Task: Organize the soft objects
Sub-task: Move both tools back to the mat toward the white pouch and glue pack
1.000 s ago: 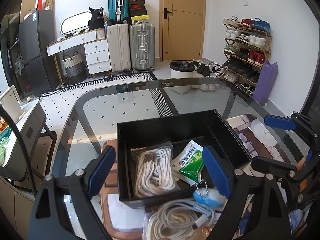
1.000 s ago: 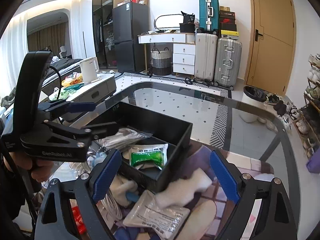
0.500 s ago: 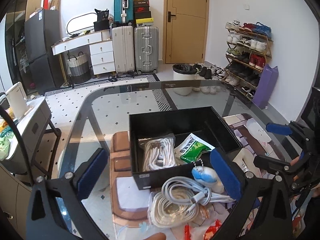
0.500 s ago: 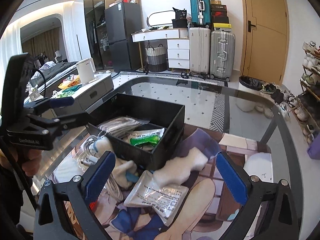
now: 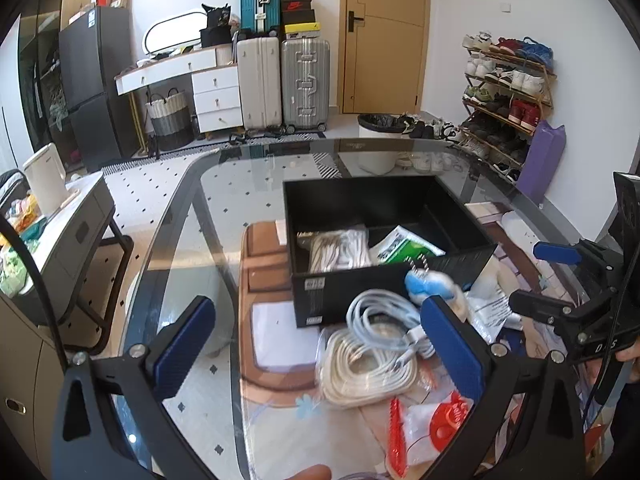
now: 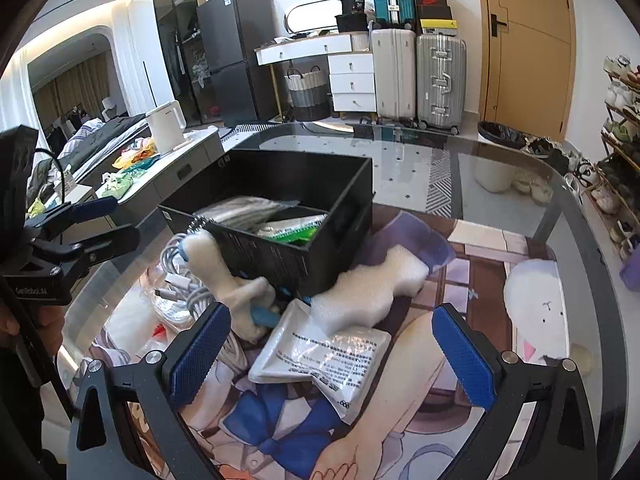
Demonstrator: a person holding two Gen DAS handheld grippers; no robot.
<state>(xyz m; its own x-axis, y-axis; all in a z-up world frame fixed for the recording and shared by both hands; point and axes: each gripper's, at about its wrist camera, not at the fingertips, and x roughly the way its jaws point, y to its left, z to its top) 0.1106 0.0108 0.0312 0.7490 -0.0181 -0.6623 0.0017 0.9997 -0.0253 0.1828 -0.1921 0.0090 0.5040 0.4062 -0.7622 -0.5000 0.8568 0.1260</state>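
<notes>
A black box (image 5: 384, 288) on the glass table holds a bagged white rope (image 5: 340, 248) and a green packet (image 5: 404, 246). Before it lie a pale cable coil (image 5: 376, 316), a bagged cream rope (image 5: 364, 364) and a blue-and-white plush (image 5: 432, 284). My left gripper (image 5: 318, 306) hangs open above these, holding nothing. In the right wrist view, my right gripper (image 6: 331, 314) is open and empty over a white foam piece (image 6: 360, 292) and a printed white packet (image 6: 324, 360), beside the box (image 6: 304, 264). Each gripper shows in the other's view: right gripper (image 5: 540, 280), left gripper (image 6: 116, 222).
A printed mat (image 6: 460, 280) covers the near part of the glass table (image 5: 192, 248). A bag with red pieces (image 5: 444, 420) lies near the front. A side cabinet with a white kettle (image 6: 166, 126) stands off the table's left edge. Suitcases and a shoe rack are far behind.
Both grippers have drawn back from the box and opened wider. The box looks farther away, and more of the loose items before it have come into view.
</notes>
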